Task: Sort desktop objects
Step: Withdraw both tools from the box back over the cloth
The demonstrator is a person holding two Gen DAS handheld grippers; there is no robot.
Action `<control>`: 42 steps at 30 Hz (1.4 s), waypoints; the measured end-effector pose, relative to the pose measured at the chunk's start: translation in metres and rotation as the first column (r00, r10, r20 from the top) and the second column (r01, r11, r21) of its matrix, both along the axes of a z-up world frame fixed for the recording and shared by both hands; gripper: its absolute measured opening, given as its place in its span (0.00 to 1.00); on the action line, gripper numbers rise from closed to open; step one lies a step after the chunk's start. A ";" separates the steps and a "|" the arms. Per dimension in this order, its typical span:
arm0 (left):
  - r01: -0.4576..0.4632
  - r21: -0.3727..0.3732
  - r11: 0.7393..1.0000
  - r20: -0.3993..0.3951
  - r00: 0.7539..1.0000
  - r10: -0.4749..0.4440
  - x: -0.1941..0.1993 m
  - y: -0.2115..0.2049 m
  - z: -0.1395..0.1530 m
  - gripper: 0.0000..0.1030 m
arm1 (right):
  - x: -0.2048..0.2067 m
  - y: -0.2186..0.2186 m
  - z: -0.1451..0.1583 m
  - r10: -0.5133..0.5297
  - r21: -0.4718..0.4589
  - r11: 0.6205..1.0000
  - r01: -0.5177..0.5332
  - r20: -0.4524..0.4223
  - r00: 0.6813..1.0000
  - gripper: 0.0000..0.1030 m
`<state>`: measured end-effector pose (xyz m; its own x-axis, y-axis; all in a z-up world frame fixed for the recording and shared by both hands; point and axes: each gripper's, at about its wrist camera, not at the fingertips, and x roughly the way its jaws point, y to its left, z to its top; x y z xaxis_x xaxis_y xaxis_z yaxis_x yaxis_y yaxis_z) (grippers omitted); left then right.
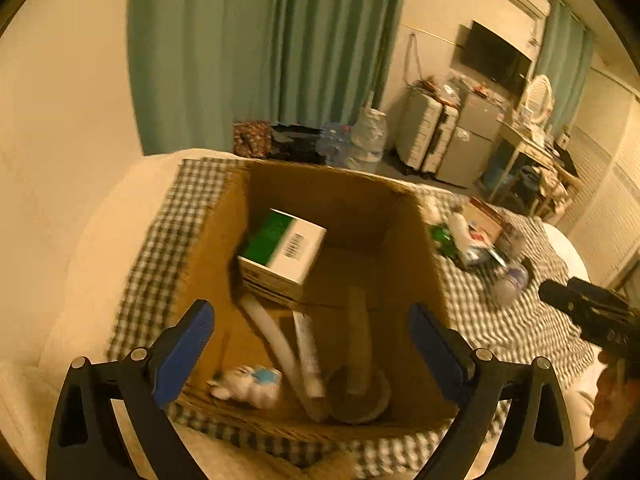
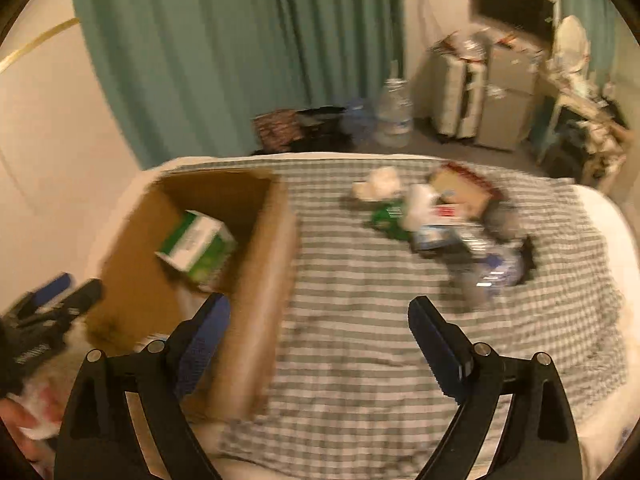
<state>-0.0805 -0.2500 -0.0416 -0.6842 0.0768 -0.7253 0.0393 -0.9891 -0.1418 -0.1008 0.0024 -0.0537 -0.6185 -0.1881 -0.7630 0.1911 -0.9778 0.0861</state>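
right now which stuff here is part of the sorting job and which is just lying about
Part of the job:
- cardboard box
- green and white carton inside it
- small toy inside it
- pile of unsorted items on the checked cloth

Just lying about:
- water jugs
- suitcase
- television

Bare checked cloth (image 2: 360,340) beside box (image 2: 260,280)

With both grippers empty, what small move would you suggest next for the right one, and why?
Probably carry the right gripper toward the pile of small items on the checked cloth: its jaws are open and empty, and the cardboard box already holds the green-and-white carton.
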 end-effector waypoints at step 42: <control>0.283 -0.056 0.957 0.098 0.956 -0.277 -0.069 0.339 -0.119 0.97 | -0.034 0.304 -0.128 -0.429 -0.102 0.901 0.422 -0.058 0.902 0.89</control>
<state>-0.1493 0.0890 -0.1606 -0.5754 0.2039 -0.7920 -0.2312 -0.9695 -0.0817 -0.1349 0.3066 -0.1820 -0.7099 0.0443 -0.7030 -0.2321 -0.9570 0.1741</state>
